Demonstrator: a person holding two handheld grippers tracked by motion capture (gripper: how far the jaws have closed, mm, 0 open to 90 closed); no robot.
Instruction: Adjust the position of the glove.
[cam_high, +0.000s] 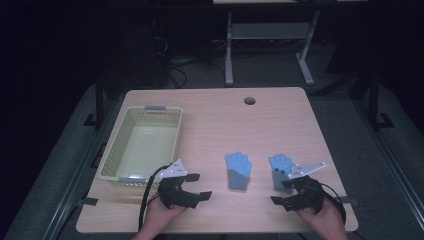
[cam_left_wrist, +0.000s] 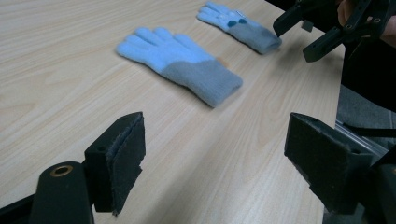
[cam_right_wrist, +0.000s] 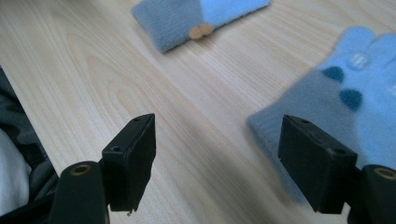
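Two light-blue knit gloves with grey cuffs lie flat on the wooden table (cam_high: 215, 125). The left glove (cam_high: 238, 170) (cam_left_wrist: 180, 63) (cam_right_wrist: 187, 16) is ahead of my left gripper (cam_high: 199, 186) (cam_left_wrist: 224, 154), which is open and empty near the front edge. The right glove (cam_high: 280, 170) (cam_left_wrist: 240, 25) (cam_right_wrist: 336, 107) has dark teal dots on its palm side. My right gripper (cam_high: 281, 192) (cam_right_wrist: 219, 154) stands open just short of that glove's cuff, one jaw over the cuff's corner, nothing pressed. It also shows far off in the left gripper view (cam_left_wrist: 317, 28).
A pale yellow plastic basket (cam_high: 112, 150) with nothing in it sits on the table's left side, just beyond my left hand. A round cable hole (cam_high: 249, 100) is near the far edge. A white desk frame (cam_high: 230, 50) stands on the floor behind.
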